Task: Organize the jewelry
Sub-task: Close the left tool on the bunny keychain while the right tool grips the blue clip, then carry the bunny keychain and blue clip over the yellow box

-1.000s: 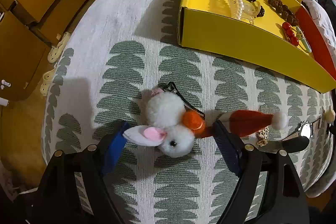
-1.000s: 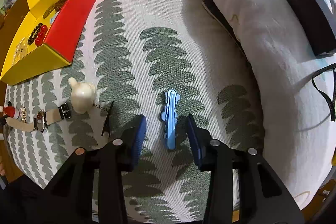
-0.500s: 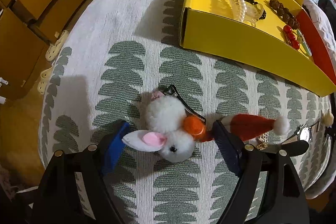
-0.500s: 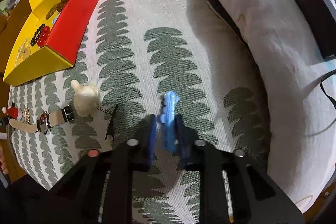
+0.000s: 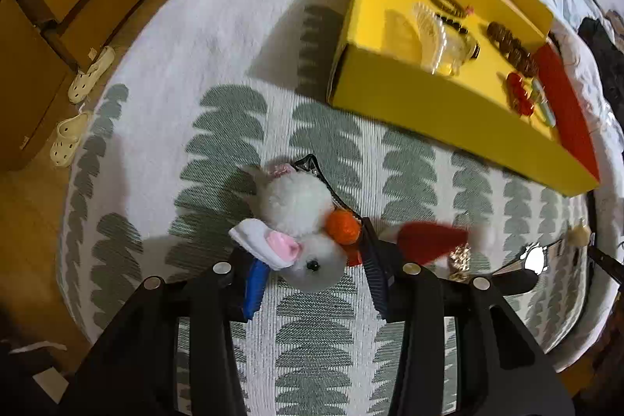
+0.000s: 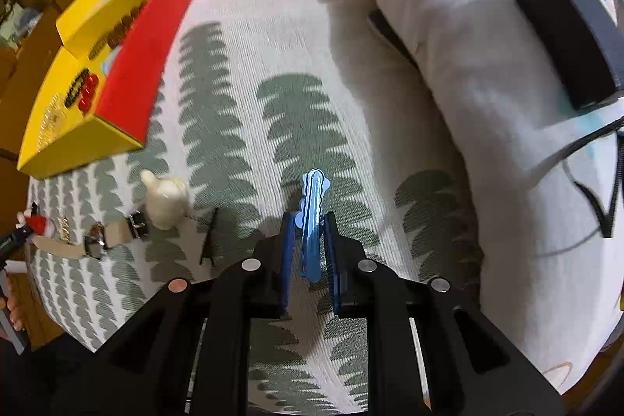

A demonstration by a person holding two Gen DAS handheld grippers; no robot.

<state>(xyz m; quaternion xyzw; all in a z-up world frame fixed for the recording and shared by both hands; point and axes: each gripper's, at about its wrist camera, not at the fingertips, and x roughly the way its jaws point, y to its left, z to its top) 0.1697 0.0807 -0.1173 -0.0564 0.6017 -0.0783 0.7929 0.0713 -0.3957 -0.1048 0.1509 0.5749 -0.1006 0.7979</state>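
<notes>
My left gripper (image 5: 312, 271) is shut on a fluffy white bunny hair clip (image 5: 300, 221) with an orange ball, just above the leaf-patterned bedspread. A red Santa-hat clip (image 5: 429, 240) lies to its right, blurred. My right gripper (image 6: 310, 240) is shut on a blue wavy hair clip (image 6: 312, 217), which stands on edge between the pads. The yellow jewelry box (image 5: 429, 104) with bracelets and a pearl claw clip lies beyond the left gripper; it also shows in the right wrist view (image 6: 78, 127).
A cream figurine (image 6: 165, 197), a watch (image 6: 113, 236) and a black clip (image 6: 208, 236) lie left of the right gripper. A gold chain (image 5: 460, 258) lies by the Santa hat. A white pillow (image 6: 487, 65) lies to the right. Sandals (image 5: 78, 112) lie on the floor.
My right gripper closed on the blue clip and turned it on edge. My left gripper closed on the bunny clip; the Santa hat clip shifted.
</notes>
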